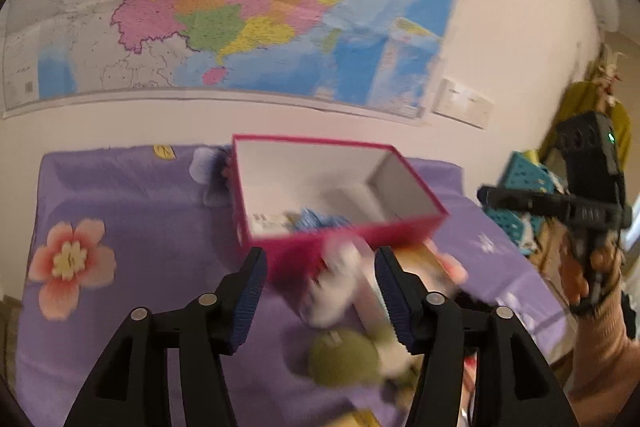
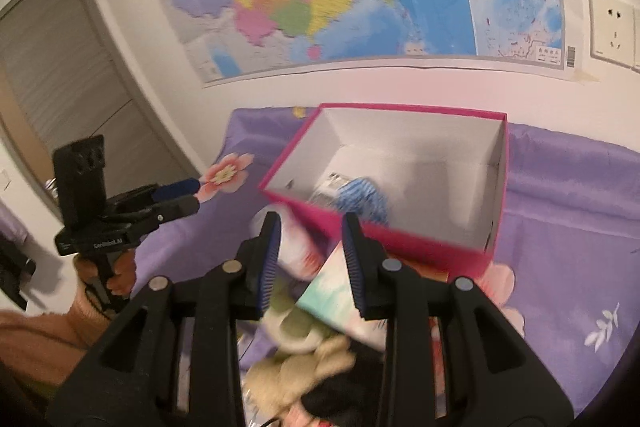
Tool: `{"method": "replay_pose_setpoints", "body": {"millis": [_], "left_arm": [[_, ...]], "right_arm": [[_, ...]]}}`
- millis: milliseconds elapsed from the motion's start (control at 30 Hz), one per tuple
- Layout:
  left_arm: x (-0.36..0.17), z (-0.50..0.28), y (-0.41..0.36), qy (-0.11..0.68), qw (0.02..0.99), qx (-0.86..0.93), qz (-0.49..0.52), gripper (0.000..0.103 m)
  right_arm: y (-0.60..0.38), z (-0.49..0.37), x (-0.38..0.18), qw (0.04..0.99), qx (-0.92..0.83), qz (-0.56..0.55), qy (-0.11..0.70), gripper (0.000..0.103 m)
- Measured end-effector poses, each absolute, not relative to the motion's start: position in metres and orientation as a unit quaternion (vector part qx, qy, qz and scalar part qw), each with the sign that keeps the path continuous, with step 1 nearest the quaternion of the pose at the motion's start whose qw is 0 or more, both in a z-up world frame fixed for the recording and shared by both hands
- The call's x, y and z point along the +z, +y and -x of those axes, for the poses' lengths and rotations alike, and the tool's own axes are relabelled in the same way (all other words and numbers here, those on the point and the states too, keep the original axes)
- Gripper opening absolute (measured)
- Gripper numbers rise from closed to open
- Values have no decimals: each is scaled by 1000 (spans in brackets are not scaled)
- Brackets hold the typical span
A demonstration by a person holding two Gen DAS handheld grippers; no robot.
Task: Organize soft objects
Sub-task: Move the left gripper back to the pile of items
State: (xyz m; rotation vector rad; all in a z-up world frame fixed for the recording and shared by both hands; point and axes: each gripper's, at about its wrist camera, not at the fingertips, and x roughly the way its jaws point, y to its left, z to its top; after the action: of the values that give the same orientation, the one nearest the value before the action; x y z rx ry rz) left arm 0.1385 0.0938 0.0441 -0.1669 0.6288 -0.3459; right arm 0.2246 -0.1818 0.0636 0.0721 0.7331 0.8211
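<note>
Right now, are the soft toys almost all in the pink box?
Not yet. The pink box holds one blue striped thing. Both the left gripper and right gripper are open, holding nothing. A green plush, a beige plush and others remain outside.

A home: floral bedspread (image 1: 132,211), wall map (image 1: 224,7).

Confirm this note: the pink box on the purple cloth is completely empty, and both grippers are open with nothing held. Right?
Not quite. The pink box is not empty: a blue-and-white striped item lies inside, clearest in the right wrist view. The rest stands: it sits on the purple cloth, and the left gripper and right gripper are open, holding nothing.
</note>
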Motion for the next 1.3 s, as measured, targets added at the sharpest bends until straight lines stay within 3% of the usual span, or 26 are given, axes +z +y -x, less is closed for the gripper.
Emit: {"method": "replay_pose_setpoints", "body": {"millis": [233,500,700,900,1133,1200,1267,1300], "left_arm": [[8,-66,75,344,907,-223,92,59],[-31,-19,73,385,879,-248,135,59],[-43,9,76,402,872,-240,145,60],[-58,21,78,431,859,-231,151,64],[-83,20,69,468,829,-252,172,64],[-84,19,65,467,827,-260,173,60],[-84,18,61,469,827,-259,169,47],[-85,16,60,471,827,-257,167,40]], "right_arm": [[-199,-154,65,837,419,-10,353,37],[-203,-95,16,796,440,3,416,37],[-190,-79,-39,748,456,-12,482,37],[-183,-83,-92,729,423,-41,537,44],[-180,-87,-104,721,434,-91,531,44],[-180,-88,-106,721,438,-104,527,43],[-181,-87,-107,720,440,-110,524,26],[-181,-86,-106,722,441,-110,521,25]]}}
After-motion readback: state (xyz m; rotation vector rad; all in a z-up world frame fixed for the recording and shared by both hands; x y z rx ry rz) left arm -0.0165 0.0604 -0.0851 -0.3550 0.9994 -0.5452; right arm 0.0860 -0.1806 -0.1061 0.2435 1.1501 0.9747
